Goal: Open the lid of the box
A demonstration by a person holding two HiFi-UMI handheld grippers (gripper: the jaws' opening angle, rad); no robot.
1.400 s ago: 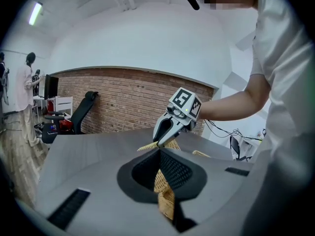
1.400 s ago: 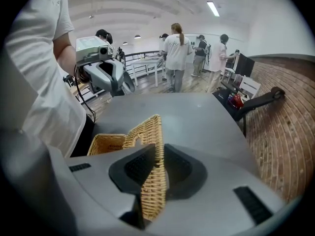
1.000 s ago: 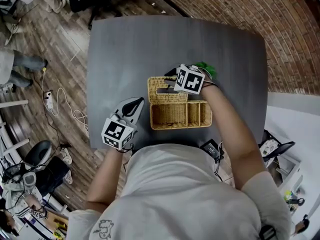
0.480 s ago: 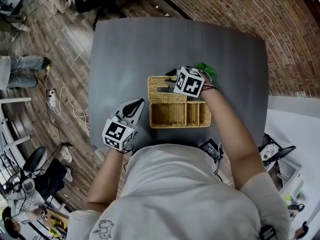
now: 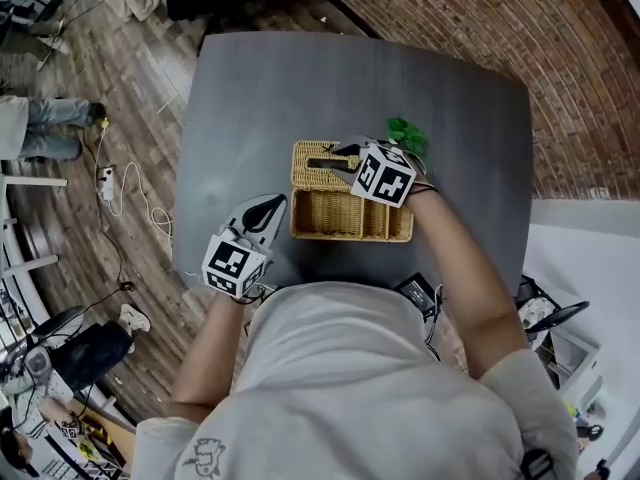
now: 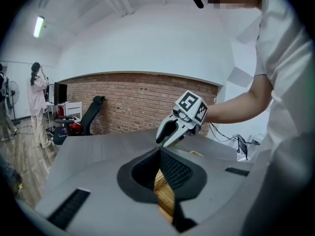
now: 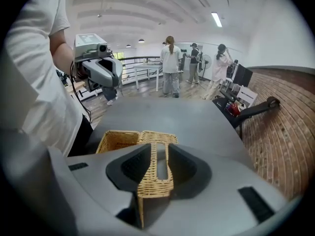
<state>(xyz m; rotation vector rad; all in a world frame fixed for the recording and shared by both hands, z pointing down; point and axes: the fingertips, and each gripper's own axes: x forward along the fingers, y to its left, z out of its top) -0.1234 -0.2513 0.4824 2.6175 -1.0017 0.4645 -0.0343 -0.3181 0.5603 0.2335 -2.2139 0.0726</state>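
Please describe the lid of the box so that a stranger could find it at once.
On the grey table stands an open wicker box. The lid lies folded back on its far side. Unlike the box with its compartments, it is a flat panel with a long slot.

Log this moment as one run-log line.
phase: lid release | box: open | lid: folded back beyond box | right gripper: jaws opening, lid bar between them | left gripper: shut, beside box
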